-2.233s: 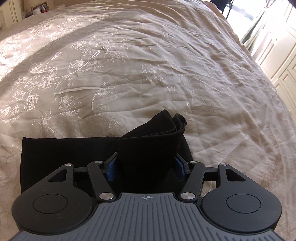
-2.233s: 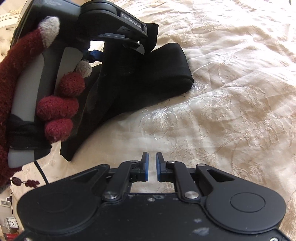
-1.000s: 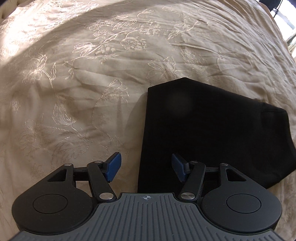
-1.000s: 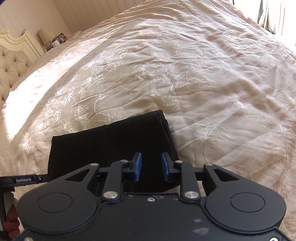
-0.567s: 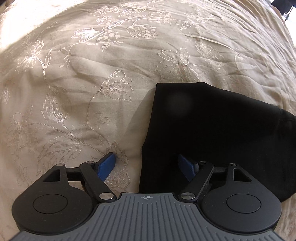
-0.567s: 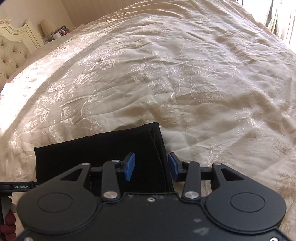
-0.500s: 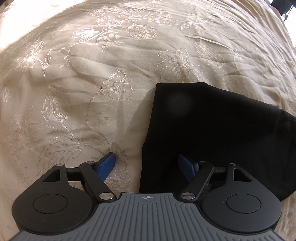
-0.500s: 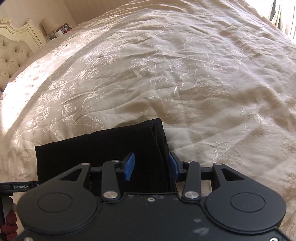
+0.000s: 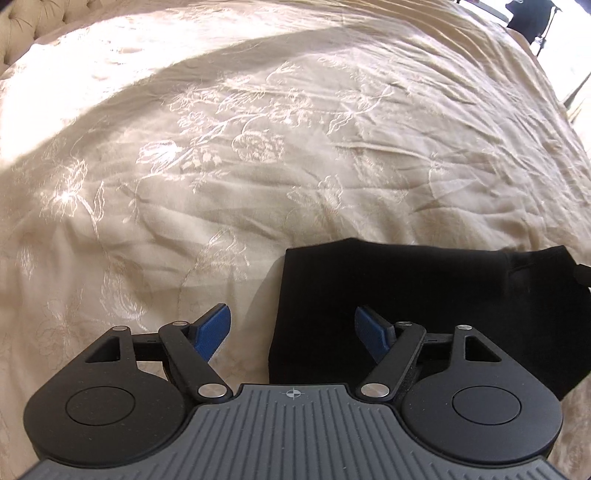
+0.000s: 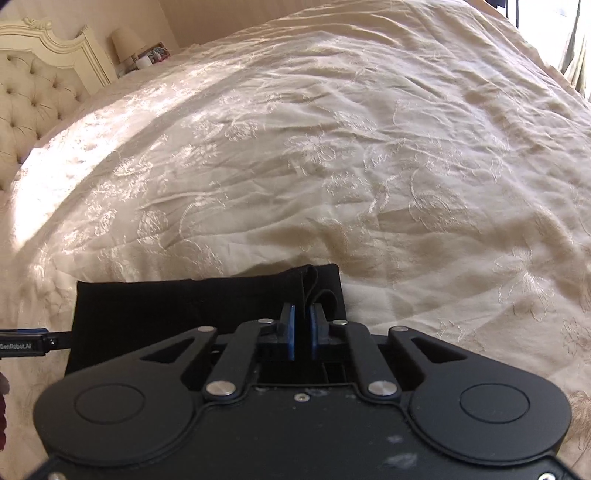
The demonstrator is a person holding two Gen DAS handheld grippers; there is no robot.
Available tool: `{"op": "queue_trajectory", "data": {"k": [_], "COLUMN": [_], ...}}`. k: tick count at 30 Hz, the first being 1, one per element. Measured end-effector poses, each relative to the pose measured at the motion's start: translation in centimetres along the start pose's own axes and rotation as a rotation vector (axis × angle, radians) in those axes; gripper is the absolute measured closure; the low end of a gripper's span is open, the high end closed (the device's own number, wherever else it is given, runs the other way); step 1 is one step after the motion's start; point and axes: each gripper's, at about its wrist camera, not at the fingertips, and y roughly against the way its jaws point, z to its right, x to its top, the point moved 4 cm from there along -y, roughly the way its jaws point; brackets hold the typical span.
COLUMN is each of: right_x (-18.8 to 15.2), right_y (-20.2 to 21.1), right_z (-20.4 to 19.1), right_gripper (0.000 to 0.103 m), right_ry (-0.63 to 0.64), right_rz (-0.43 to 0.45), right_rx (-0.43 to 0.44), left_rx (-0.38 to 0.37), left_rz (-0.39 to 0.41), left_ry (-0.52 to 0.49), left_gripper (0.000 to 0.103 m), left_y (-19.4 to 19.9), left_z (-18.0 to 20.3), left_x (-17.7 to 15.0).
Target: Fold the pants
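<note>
The black pants (image 9: 413, 295) lie folded into a flat rectangle on the cream bedspread (image 9: 258, 147). My left gripper (image 9: 291, 330) is open wide, straddling the left edge of the folded pants, one blue pad over the bedspread and one over the cloth. In the right wrist view the pants (image 10: 177, 306) lie just ahead, and my right gripper (image 10: 302, 328) is shut on the layered right end of the pants. The tip of the left gripper (image 10: 26, 345) shows at the left edge of that view.
The embroidered cream bedspread (image 10: 332, 147) stretches far ahead. A tufted headboard (image 10: 33, 96) and a nightstand with a lamp (image 10: 127, 42) stand at the far left. A dark object (image 9: 528, 22) stands past the bed's far right corner.
My right gripper has closed from open onto the right end of the folded pants. My left gripper has let go of the pants, stays open and has tilted up slightly.
</note>
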Motion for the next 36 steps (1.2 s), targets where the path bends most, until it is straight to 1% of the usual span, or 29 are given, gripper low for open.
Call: {"op": "queue_trajectory", "data": {"k": [1,3,6,7,8,9,10,11,12,14,16,19,22,24,28,32,36], "right_x": [0.4,1.3,1.6,1.5,1.1,0.8,0.3,-0.1,-0.6,-1.5,-1.7,-1.7,-0.8,0.1,0.8,0.4,-0.9], "right_y": [0.4,0.7,-0.5,-1.1,-2.1,-2.9,-3.5,-4.1,-4.6,-4.9,-4.3,-2.8,-1.2,0.2,1.5,1.4,1.1], "right_z": [-0.3,-0.8,-0.3,0.1,0.9,1.5,2.2,2.9,3.5,4.7,5.1,4.9,3.7,2.5,-0.7,-4.0,-5.9], "right_gripper": [0.095,0.095,0.097,0.097,0.097,0.102,0.102,0.102,0.102,0.102,0.102,0.101,0.099,0.094,0.092,0.09,0.09], "right_ry": [0.007,0.019,0.005,-0.007,-0.029,-0.044,-0.054,-0.057,-0.062,-0.084,-0.101,-0.096,-0.065,-0.055,0.0,0.079,0.11], "right_rz": [0.021,0.059,0.057,0.043,0.011,-0.015,-0.036,-0.06,-0.094,-0.128,-0.116,-0.086,-0.019,0.033,0.088,0.07,0.032], "right_rx": [0.007,0.015,-0.008,-0.021,-0.043,-0.062,-0.084,-0.124,-0.152,-0.176,-0.176,-0.176,-0.192,-0.179,-0.117,-0.049,-0.018], "left_rx": [-0.008,0.0,0.033,0.036,0.042,0.081,0.126,0.132,0.112,0.087,0.086,0.108,0.125,0.143,0.184,0.162,0.135], "left_rz": [0.007,0.015,0.013,-0.003,-0.022,-0.048,-0.068,-0.08,-0.091,-0.106,-0.104,-0.098,-0.106,-0.109,-0.112,-0.101,-0.1], "left_ry": [-0.006,-0.02,-0.024,-0.014,-0.004,0.002,0.005,0.02,0.048,0.099,0.107,0.074,0.081,0.095,0.099,0.093,0.08], "left_gripper": [0.03,0.03,0.029,0.028,0.029,0.029,0.029,0.029,0.029,0.029,0.029,0.029,0.029,0.029,0.03,0.03,0.03], "left_y": [-0.1,-0.5,-2.0,-3.1,-3.8,-4.7,-5.5,-6.0,-6.5,-6.6,-6.5,-6.5,-6.1,-5.6,-3.9,-1.9,-0.2], "left_z": [0.3,0.8,1.2,1.2,1.1,0.8,0.5,0.1,-0.4,-1.2,-1.7,-1.7,-1.6,-1.5,-1.1,-0.5,0.3], "left_x": [0.4,1.0,1.8,1.9,2.0,2.0,2.0,1.9,2.0,2.2,2.6,3.2,3.5,3.7,3.7,3.2,1.9]}}
